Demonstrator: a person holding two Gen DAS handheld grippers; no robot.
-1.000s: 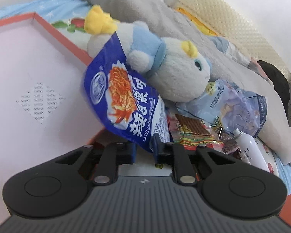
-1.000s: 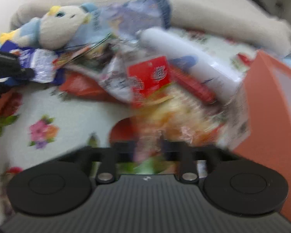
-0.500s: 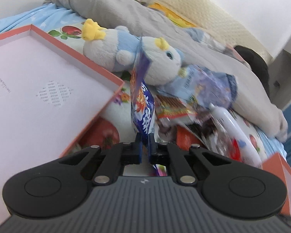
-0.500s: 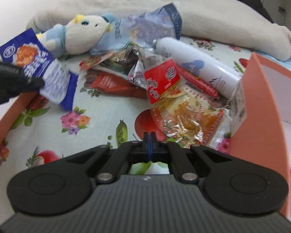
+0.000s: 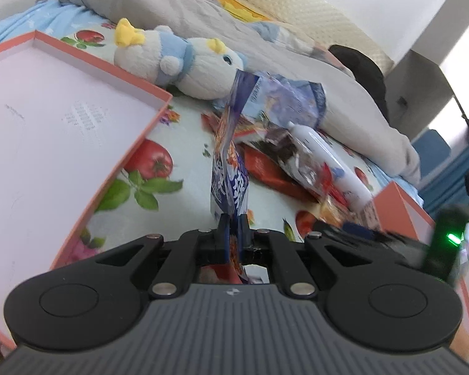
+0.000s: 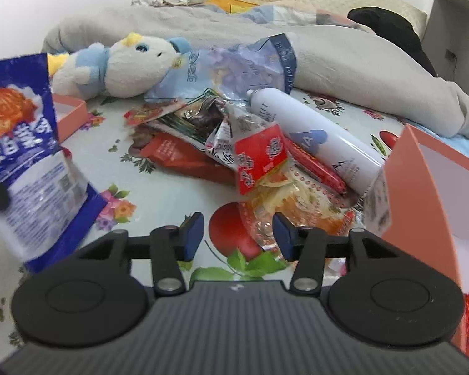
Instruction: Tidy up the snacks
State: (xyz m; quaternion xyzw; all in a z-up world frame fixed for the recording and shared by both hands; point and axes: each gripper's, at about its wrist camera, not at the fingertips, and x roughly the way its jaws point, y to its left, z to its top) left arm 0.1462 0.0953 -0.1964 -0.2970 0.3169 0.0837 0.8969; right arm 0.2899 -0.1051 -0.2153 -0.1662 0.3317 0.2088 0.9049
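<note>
A floral bedsheet [image 6: 159, 187] is seen across the middle of both views, with a grey blanket [image 6: 344, 56] bunched along the top of the frame. In the left wrist view a wide orange-rimmed box lid [image 5: 47, 131] with a pale interior is spread over the left half; in the right wrist view a second orange box [image 6: 422, 193] is stood at the right edge, its wall upright. A white-and-blue plush toy [image 6: 125, 68] is laid at upper left, just beside a crumpled pale-blue bag [image 6: 250, 62]. A white spray bottle [image 6: 312, 137] is laid on its side, angled toward lower right, touching the snack pile. The pile, at frame centre, is made up of a red flat packet [image 6: 184, 159], a clear packet with a red label [image 6: 259, 156] over orange contents, and several small wrappers whose print cannot be read. A blue snack bag [image 5: 229, 172] is held edge-on at the centre of the left wrist view, raised above the sheet; its face [image 6: 18, 143] is shown at the left edge of the right wrist view. The left gripper [image 5: 233, 228] is clamped tight on that bag's lower edge. The right gripper [image 6: 236, 234] is spread wide at lower centre with nothing between its fingers, the clear packet lying just beyond them.
</note>
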